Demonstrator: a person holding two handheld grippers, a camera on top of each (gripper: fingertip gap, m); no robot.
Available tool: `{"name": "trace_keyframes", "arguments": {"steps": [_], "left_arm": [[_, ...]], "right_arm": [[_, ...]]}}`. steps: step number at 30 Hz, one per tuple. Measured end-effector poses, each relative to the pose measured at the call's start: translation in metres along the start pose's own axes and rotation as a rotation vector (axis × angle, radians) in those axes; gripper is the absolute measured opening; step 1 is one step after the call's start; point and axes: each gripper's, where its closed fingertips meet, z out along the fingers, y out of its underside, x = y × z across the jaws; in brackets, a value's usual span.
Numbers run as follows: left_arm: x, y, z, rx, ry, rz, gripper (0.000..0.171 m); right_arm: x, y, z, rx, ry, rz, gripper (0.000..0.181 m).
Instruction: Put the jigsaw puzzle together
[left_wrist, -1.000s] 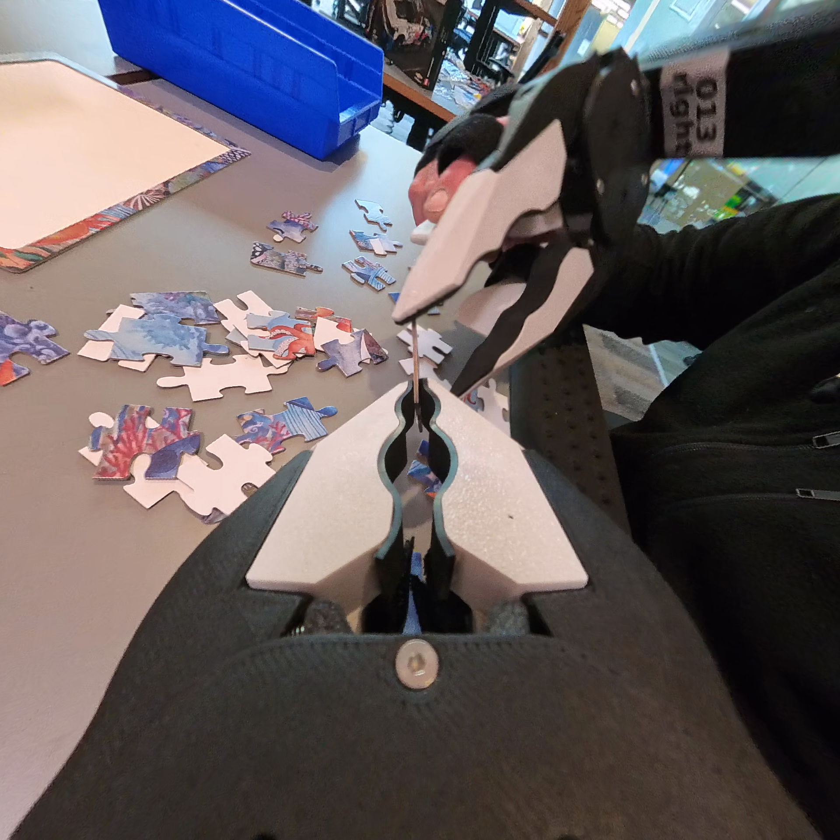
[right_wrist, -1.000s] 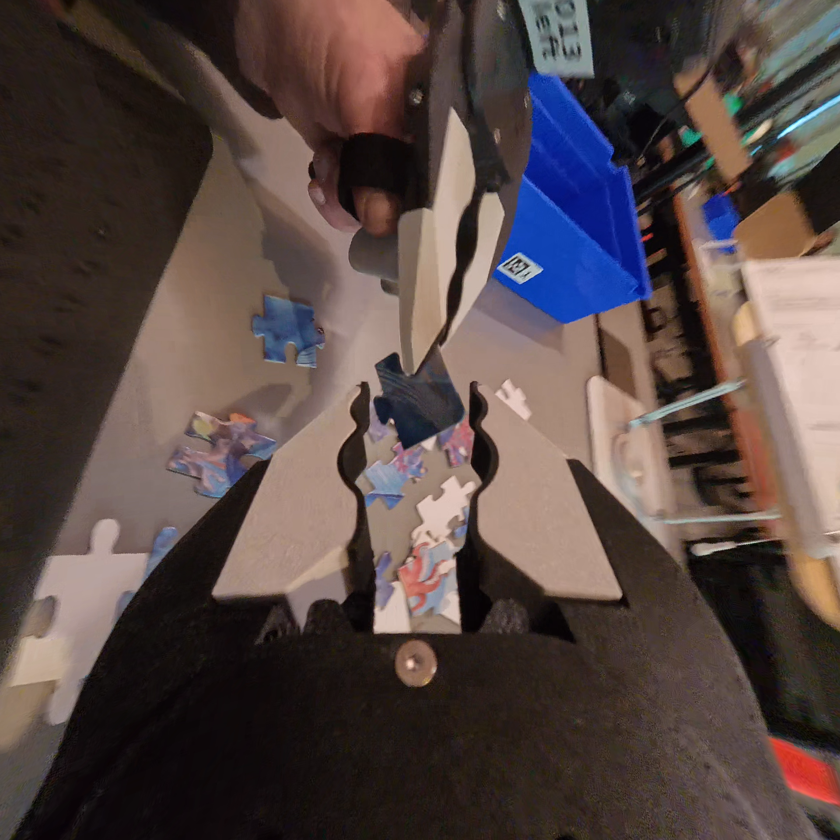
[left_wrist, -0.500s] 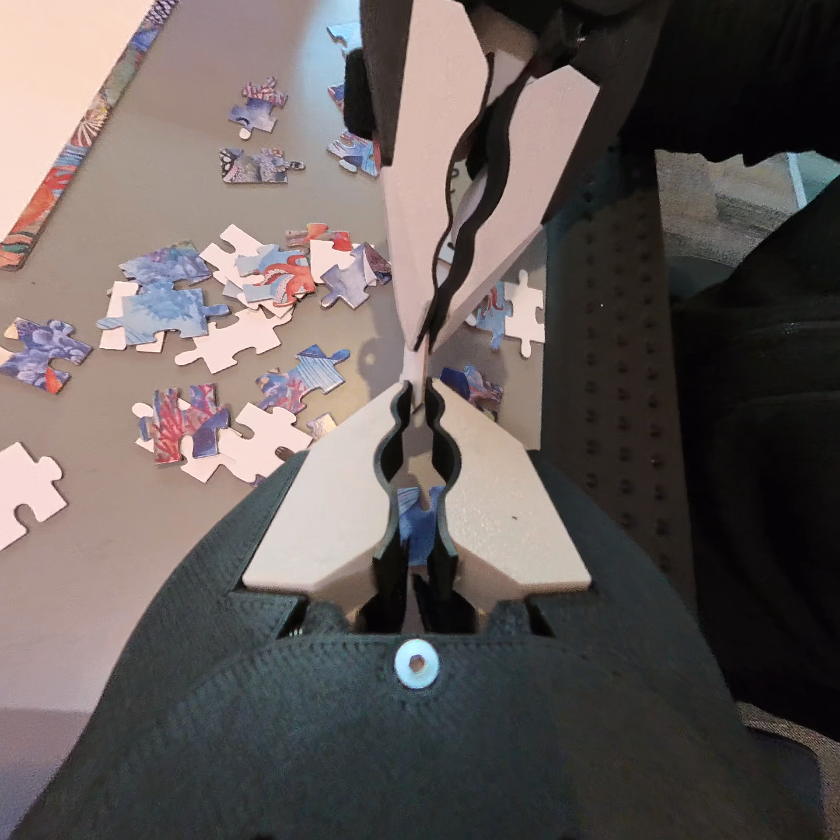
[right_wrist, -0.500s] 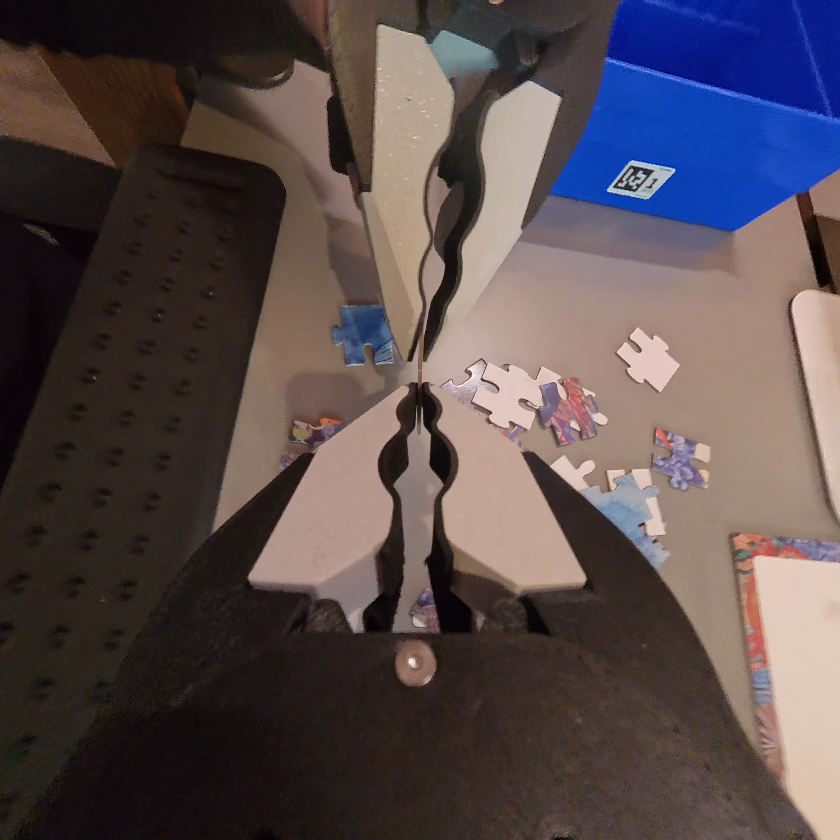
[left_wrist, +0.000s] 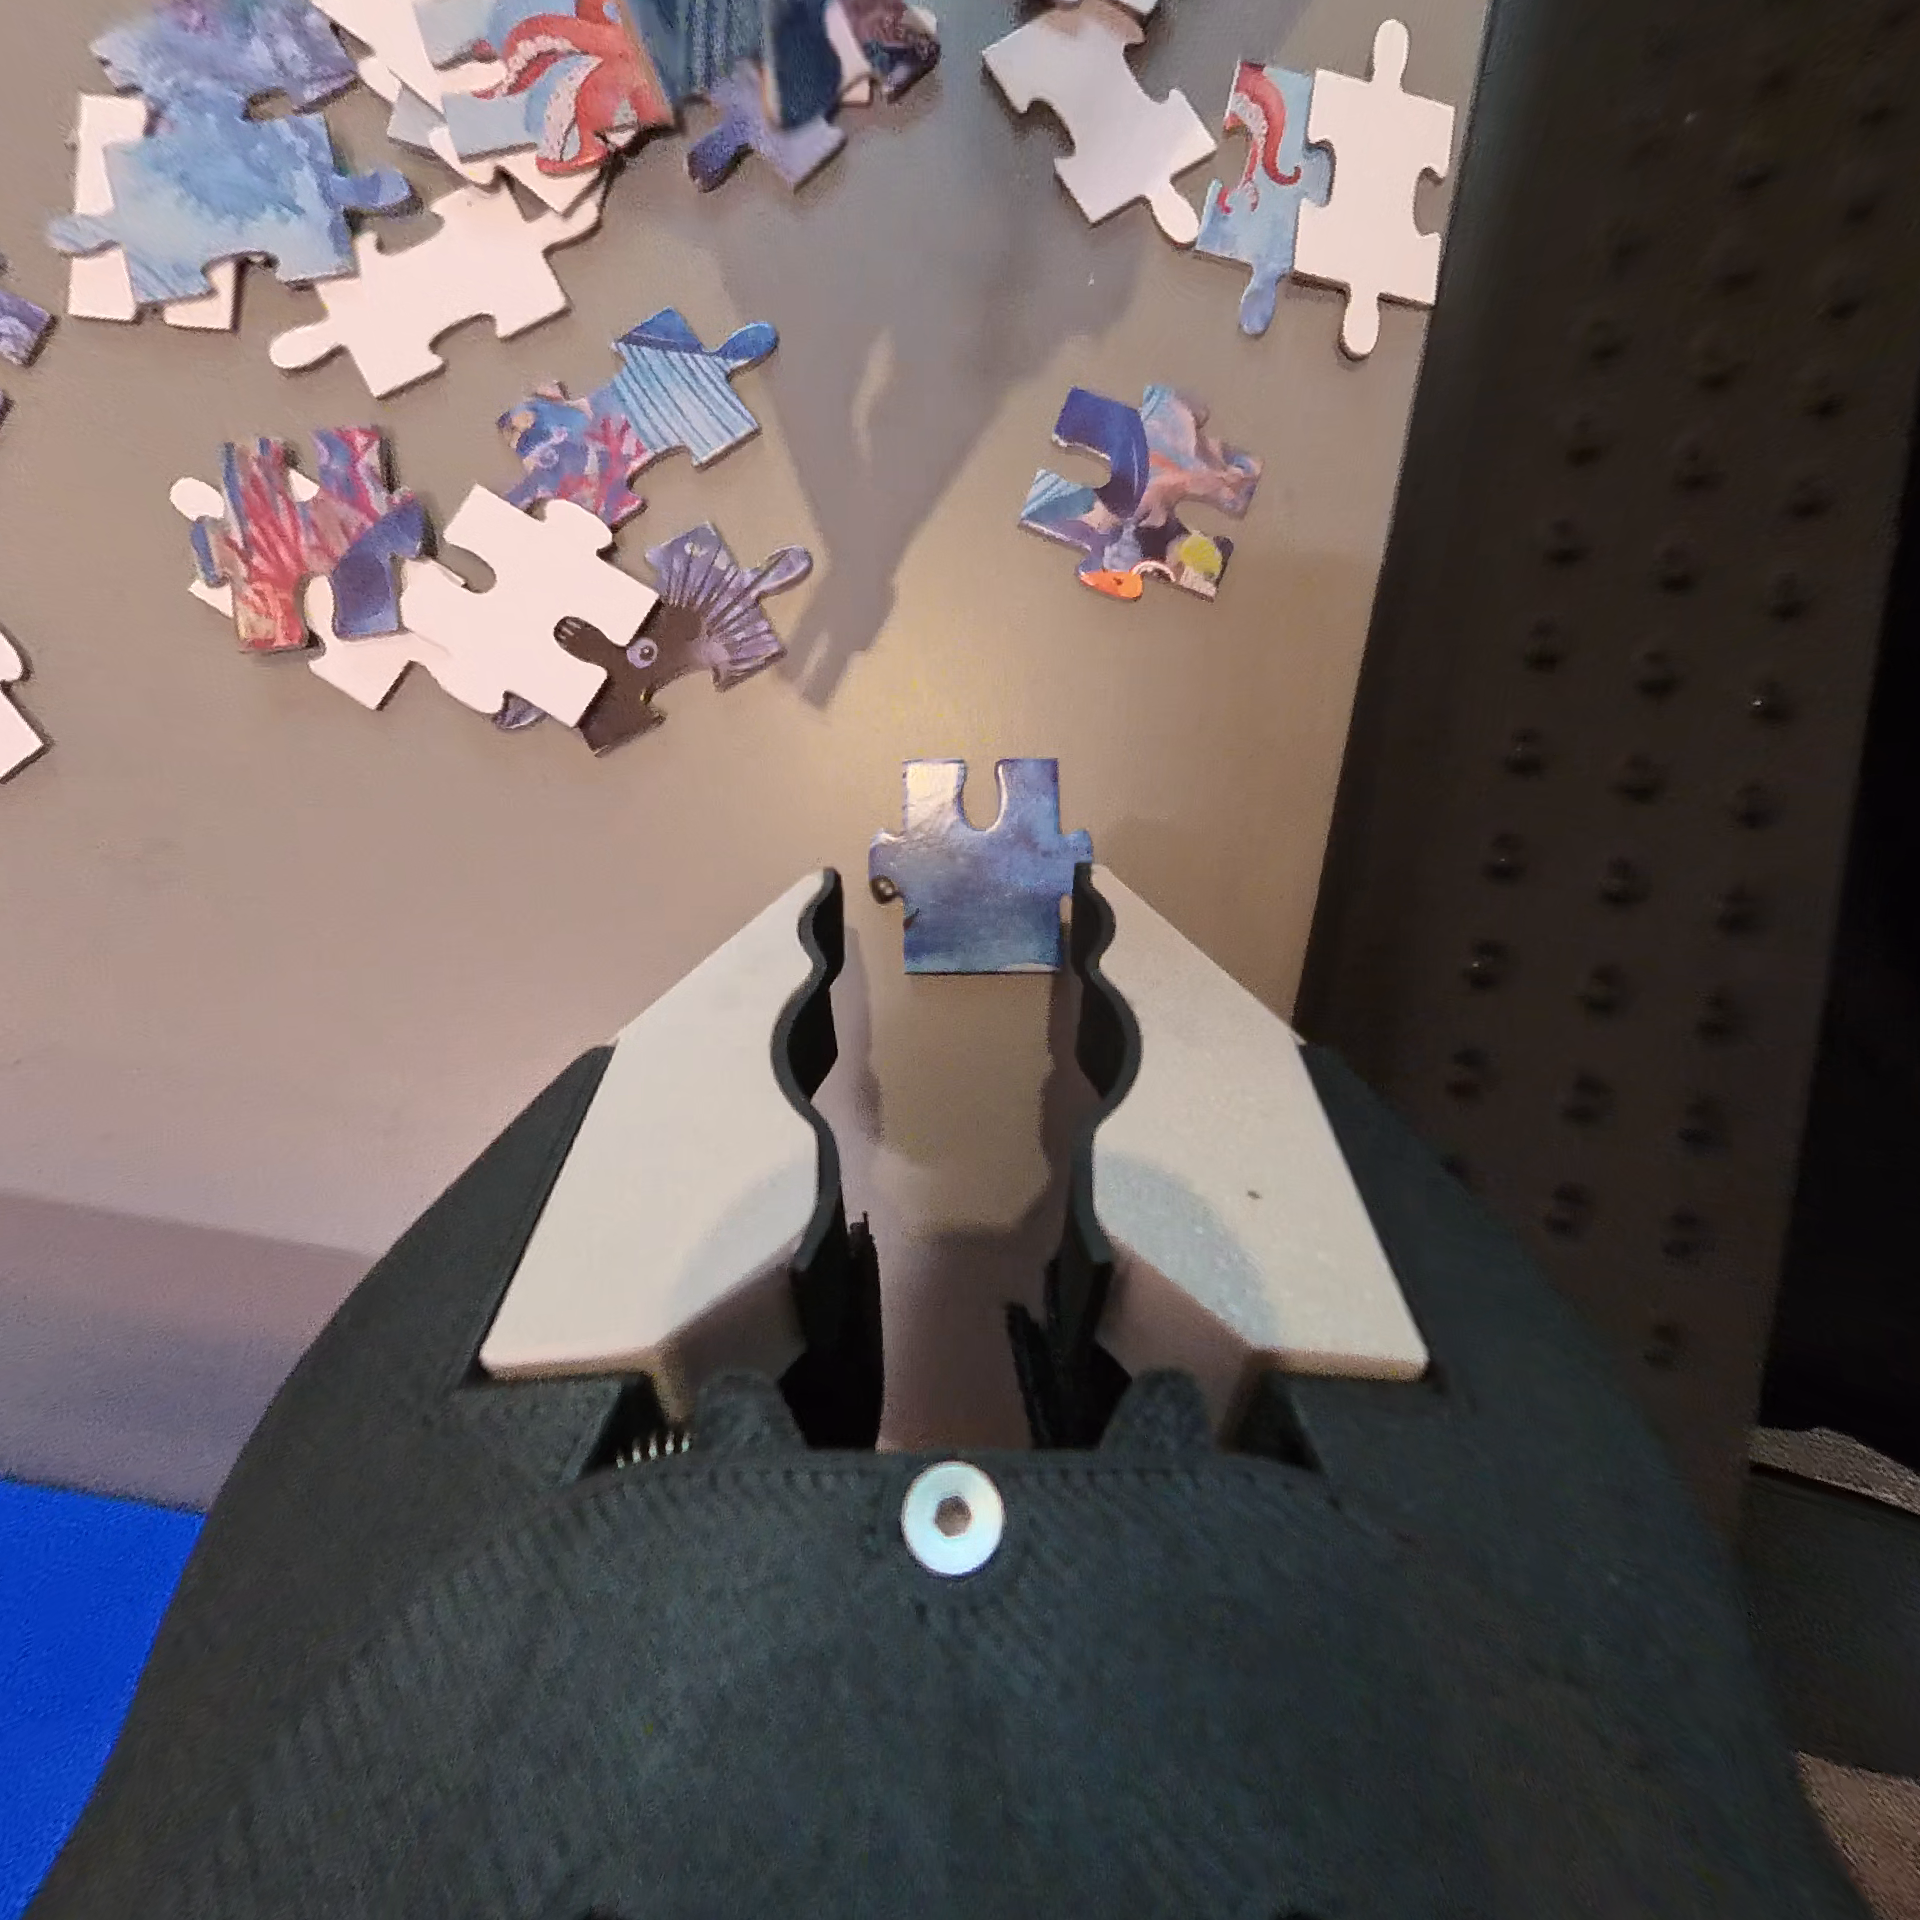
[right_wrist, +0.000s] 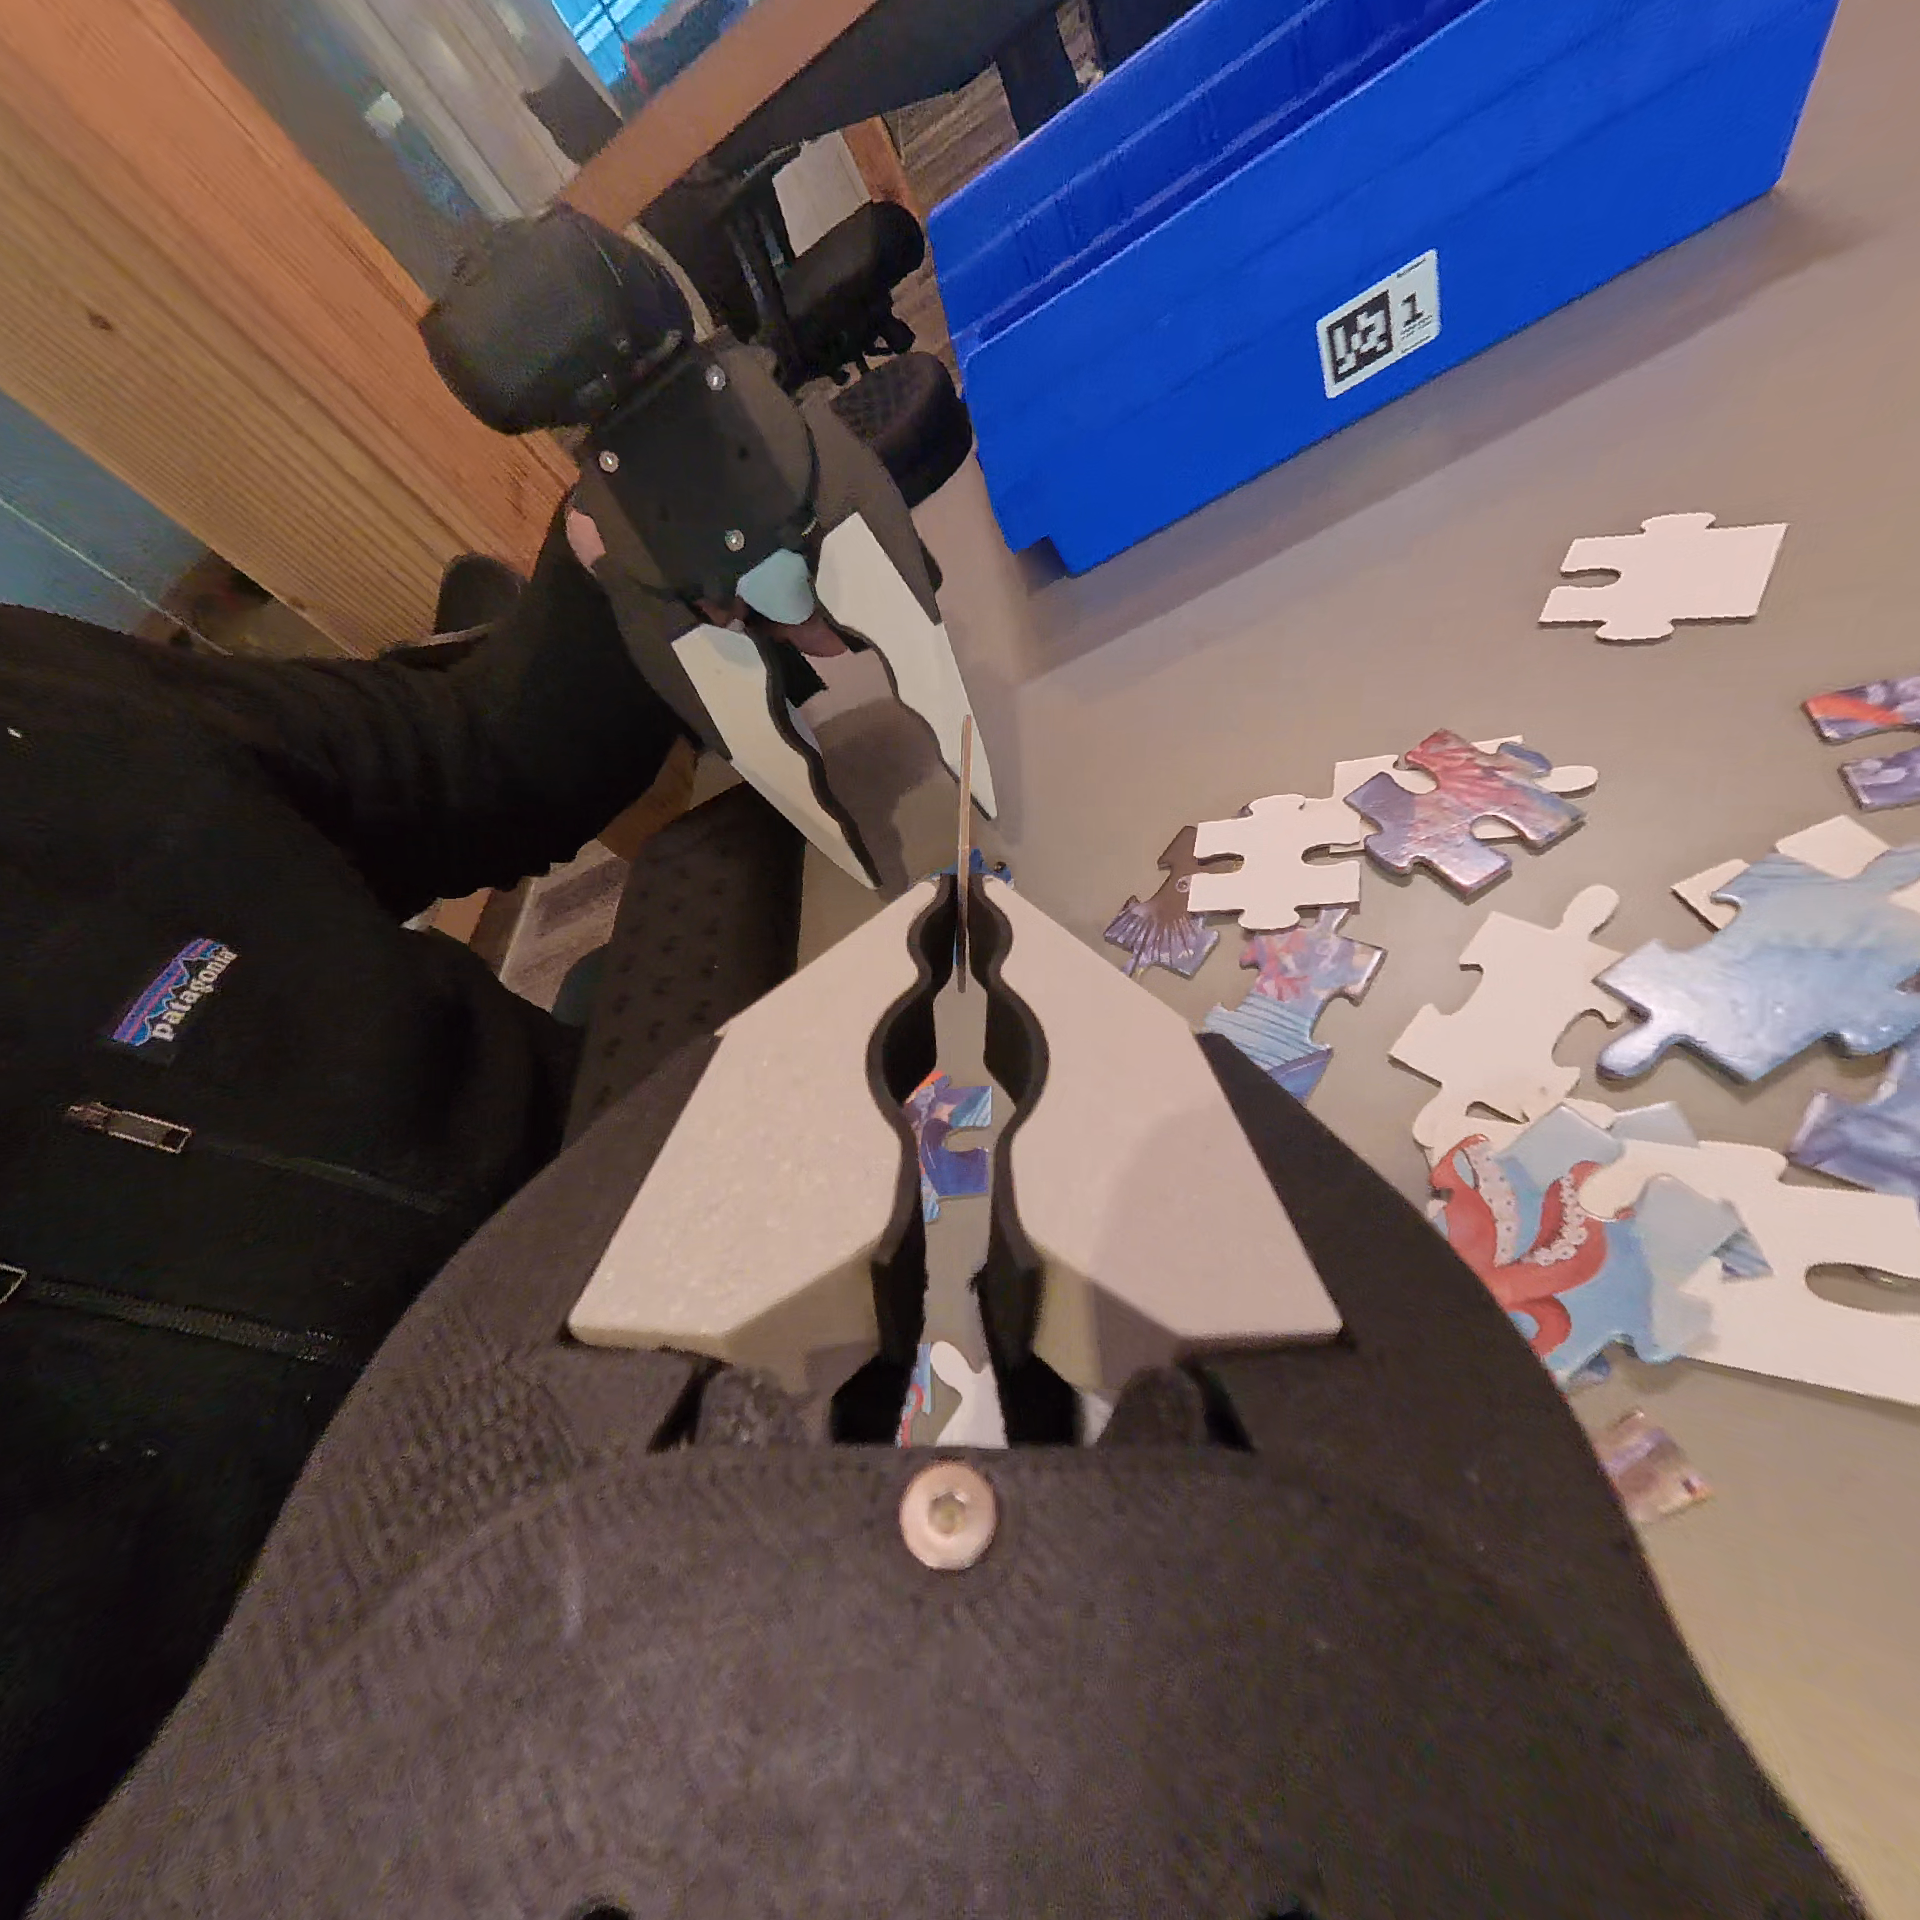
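Observation:
My right gripper (right_wrist: 961, 894) is shut on a thin puzzle piece (right_wrist: 966, 769), seen edge-on and standing up out of its tips above the grey table (right_wrist: 1299, 644). My left gripper (left_wrist: 956, 878) is open and empty; it also shows in the right wrist view (right_wrist: 930, 847), just behind the held piece, jaws apart. Between its open fingertips a small blue piece (left_wrist: 977, 873) shows, apparently lying on the table below. Several loose pieces (left_wrist: 436, 312) lie scattered face-up and face-down; they also show in the right wrist view (right_wrist: 1455, 810).
A blue bin (right_wrist: 1351, 260) stands at the back of the table. A black perforated pad (left_wrist: 1621, 623) runs along the table's edge. A person's black sleeve and jacket (right_wrist: 208, 935) are close on the left of the right wrist view. Spacing between my two grippers at the tips: around 12 centimeters.
The left gripper held the piece, then both grippers pinched it tip to tip. Now the left gripper has opened and drawn back, and the right gripper holds the piece.

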Motion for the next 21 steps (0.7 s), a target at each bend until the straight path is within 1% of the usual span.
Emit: {"name": "trace_keyframes", "arguments": {"steps": [3, 5, 7, 9, 11, 13, 14, 15, 17, 19, 21], "left_arm": [[0.002, -0.004, 0.0, 0.038, 0.0, 0.007, 0.042], [0.003, -0.009, -0.001, 0.063, 0.002, 0.035, 0.041], [0.004, -0.014, 0.0, 0.07, 0.004, 0.056, 0.041], [0.005, -0.02, 0.002, 0.075, 0.012, 0.088, 0.041], [0.005, -0.025, 0.006, 0.071, 0.011, 0.112, 0.04], [0.004, -0.033, 0.01, 0.077, 0.012, 0.12, 0.04], [0.003, -0.036, 0.012, 0.078, 0.014, 0.123, 0.04], [0.003, -0.04, 0.013, 0.082, 0.018, 0.129, 0.04], [0.002, -0.047, 0.016, 0.084, 0.023, 0.126, 0.04], [-0.001, -0.055, 0.018, 0.084, 0.018, 0.129, 0.04], [-0.004, -0.061, 0.022, 0.076, 0.009, 0.126, 0.041]], "right_arm": [[-0.002, -0.002, -0.021, 0.021, 0.051, -0.02, 0.0], [-0.002, -0.003, -0.049, 0.052, 0.132, -0.033, 0.0], [0.005, 0.001, -0.089, 0.093, 0.263, -0.035, 0.0], [0.016, 0.014, -0.138, 0.115, 0.423, -0.02, 0.0], [0.027, 0.033, -0.191, 0.151, 0.566, 0.037, 0.0], [0.031, 0.056, -0.234, 0.189, 0.646, 0.122, 0.0], [0.032, 0.07, -0.25, 0.187, 0.68, 0.159, 0.0], [0.031, 0.085, -0.261, 0.171, 0.695, 0.195, 0.0], [0.029, 0.109, -0.272, 0.153, 0.682, 0.265, 0.0], [0.029, 0.131, -0.274, 0.11, 0.664, 0.316, 0.0], [0.03, 0.145, -0.273, 0.085, 0.66, 0.348, 0.0]]}}
